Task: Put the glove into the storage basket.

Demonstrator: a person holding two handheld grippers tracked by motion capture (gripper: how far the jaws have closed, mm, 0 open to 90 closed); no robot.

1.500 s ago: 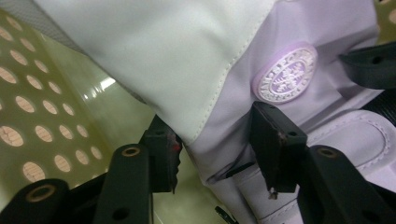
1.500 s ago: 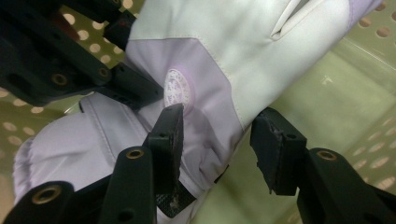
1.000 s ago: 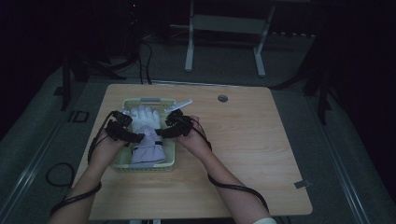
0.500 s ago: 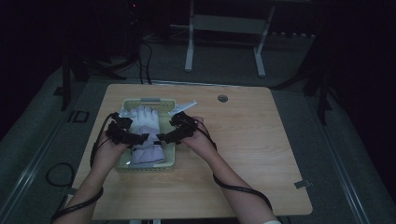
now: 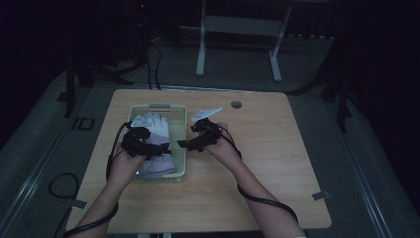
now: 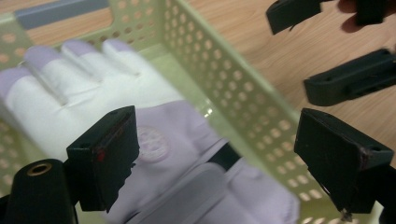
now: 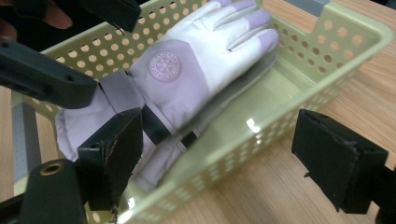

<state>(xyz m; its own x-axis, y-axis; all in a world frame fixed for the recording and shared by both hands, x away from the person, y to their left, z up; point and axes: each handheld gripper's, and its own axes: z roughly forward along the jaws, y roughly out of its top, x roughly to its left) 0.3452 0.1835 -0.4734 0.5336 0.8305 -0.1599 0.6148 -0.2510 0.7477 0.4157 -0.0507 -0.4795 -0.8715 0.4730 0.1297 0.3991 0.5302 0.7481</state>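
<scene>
In the high view, the left gripper (image 5: 148,145) and its hand (image 5: 126,166) cover the middle of the glove (image 5: 157,125), and the basket (image 5: 182,134) hides its lower edge. The round badge (image 6: 152,143) on the glove is too blurred to read in the left gripper view. The small white object (image 5: 207,112) beside the basket is too small to identify.

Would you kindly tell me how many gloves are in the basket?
1 shows: a white and lilac glove lying flat in the green basket, fingers toward its far end. A second could lie hidden beneath it.
</scene>
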